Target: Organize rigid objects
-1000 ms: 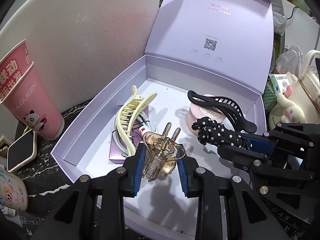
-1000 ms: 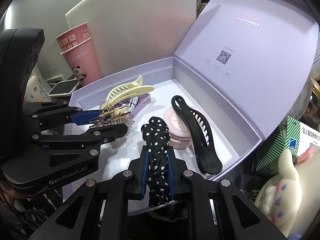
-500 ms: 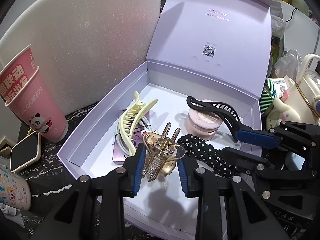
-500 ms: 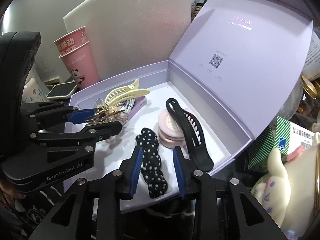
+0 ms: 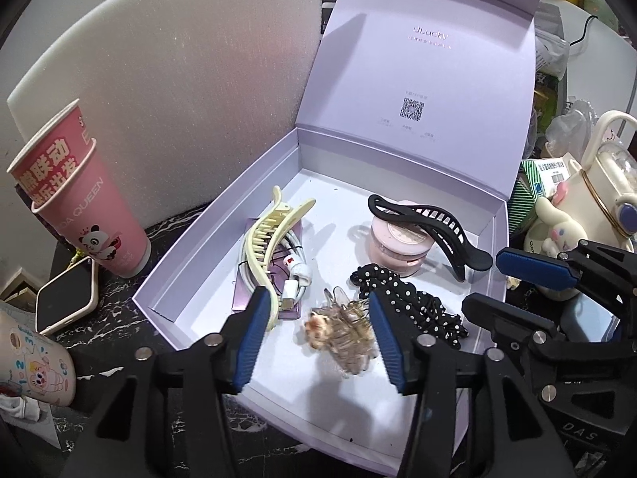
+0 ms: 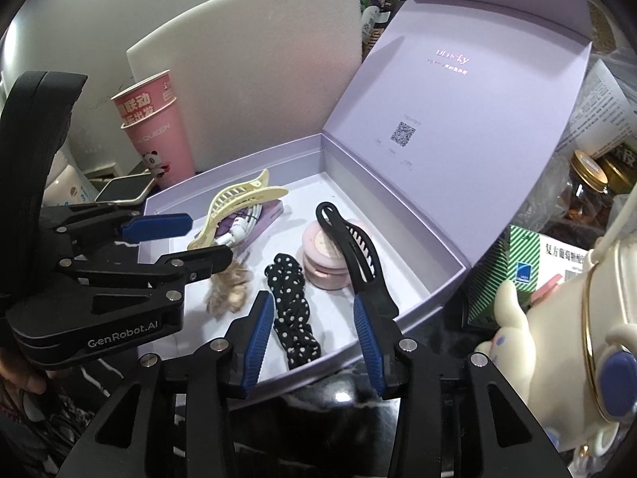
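Both the left gripper [image 5: 318, 334] and right gripper [image 6: 308, 330] are spread, so the clear claw clip [image 5: 344, 336] and dotted scrunchie [image 6: 292, 302] between their fingers are left loose in the box [image 5: 191, 255].

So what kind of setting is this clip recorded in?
Most likely a cluttered desk or dressing table at home. A lilac gift box holds hair clips and a pink compact; around it stand stacked pink paper cups, a phone and a cartoon-dog kettle.

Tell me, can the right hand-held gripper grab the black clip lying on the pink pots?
Probably yes. The right hand-held gripper is open and empty, and the black clip lies uncovered on the pink pots just ahead; only the polka-dot scrunchie lies beside it.
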### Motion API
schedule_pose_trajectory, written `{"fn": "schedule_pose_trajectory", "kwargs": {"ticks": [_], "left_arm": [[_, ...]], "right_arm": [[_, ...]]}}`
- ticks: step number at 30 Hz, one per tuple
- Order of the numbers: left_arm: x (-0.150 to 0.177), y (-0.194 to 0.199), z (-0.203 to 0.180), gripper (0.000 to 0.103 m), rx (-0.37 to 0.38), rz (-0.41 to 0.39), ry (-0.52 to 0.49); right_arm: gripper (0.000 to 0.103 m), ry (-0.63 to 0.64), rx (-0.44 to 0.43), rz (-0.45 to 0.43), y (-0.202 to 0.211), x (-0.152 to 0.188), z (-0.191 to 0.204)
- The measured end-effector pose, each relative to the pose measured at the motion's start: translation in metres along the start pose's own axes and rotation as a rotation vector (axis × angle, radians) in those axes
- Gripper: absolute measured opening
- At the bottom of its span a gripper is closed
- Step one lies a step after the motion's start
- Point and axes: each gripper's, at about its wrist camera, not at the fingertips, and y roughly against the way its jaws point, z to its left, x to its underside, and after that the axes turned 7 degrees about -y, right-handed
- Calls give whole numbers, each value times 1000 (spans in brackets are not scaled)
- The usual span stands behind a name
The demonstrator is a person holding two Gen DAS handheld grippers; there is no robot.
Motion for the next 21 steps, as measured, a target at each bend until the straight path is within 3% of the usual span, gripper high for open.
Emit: {"fn": "schedule_pose_trajectory", "kwargs": {"ticks": [9,15,16,19,21], "left_arm": [[2,19,-3,57,-8,-27,1],[4,35,-4,57,-13,-48,6],[5,38,-4,59,-18,-50,8],[8,49,-3,85,-25,-102,19],[11,56,-3,91,-31,-121,24]], "right_arm": [[42,8,12,-24,19,5,2],[48,13,10,-52,33,5,5],[51,13,10,-58,36,6,6],[58,14,7,-77,46,7,8],[64,12,8,-88,52,8,10]]}}
